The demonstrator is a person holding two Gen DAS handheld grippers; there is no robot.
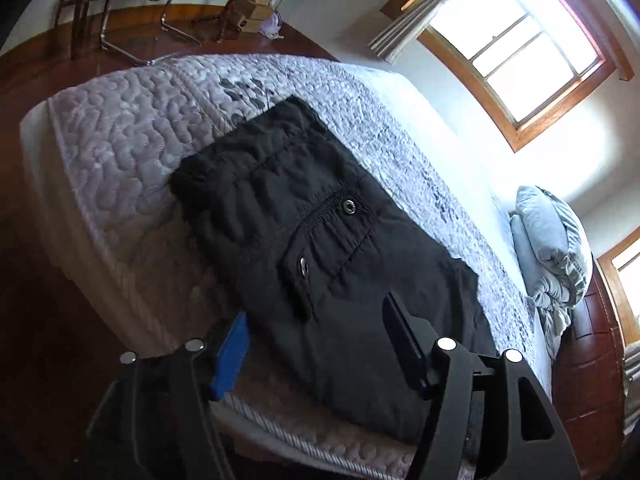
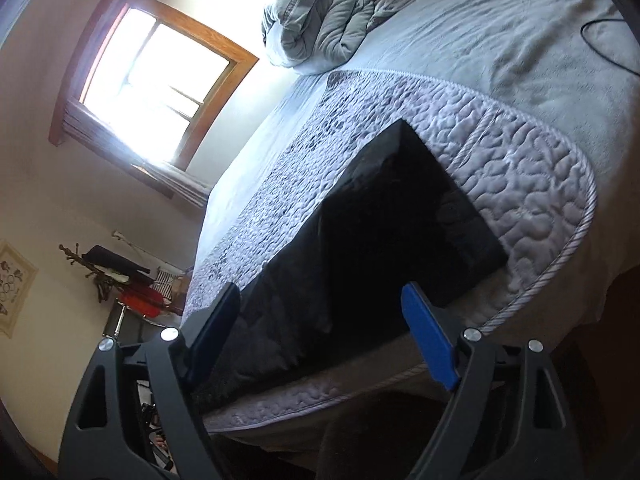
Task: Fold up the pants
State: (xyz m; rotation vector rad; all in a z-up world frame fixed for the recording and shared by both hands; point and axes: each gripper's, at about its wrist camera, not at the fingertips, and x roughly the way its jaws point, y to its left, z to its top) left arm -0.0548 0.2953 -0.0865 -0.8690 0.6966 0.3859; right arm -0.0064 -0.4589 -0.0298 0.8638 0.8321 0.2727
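Status of the task: the pants lie on the near part of the bed, on its quilted cover, as a compact rectangular stack. At least two layers are visible in the left wrist view, with a buttoned pocket flap facing up. The edges appear roughly aligned, and no loose leg trails off the stack. Judged from this, the folding is at or close to its end. What may remain is one more fold or a light smoothing; the pictures do not settle which.

Left gripper: the jaws stand apart. Its dark finger sits over the near end of the stack; whether it touches the cloth cannot be told. The blue finger is beside the stack's edge, over the bed's border. No cloth is pinched between them.

Right gripper: the jaws stand wide apart. The near corner of the pants shows in the gap between the two fingers, but neither pad presses on it. Nothing is held.

Farther away, a bundled grey comforter rests at the head of the bed, well apart from the pants. A bright window lies beyond, on the far wall.
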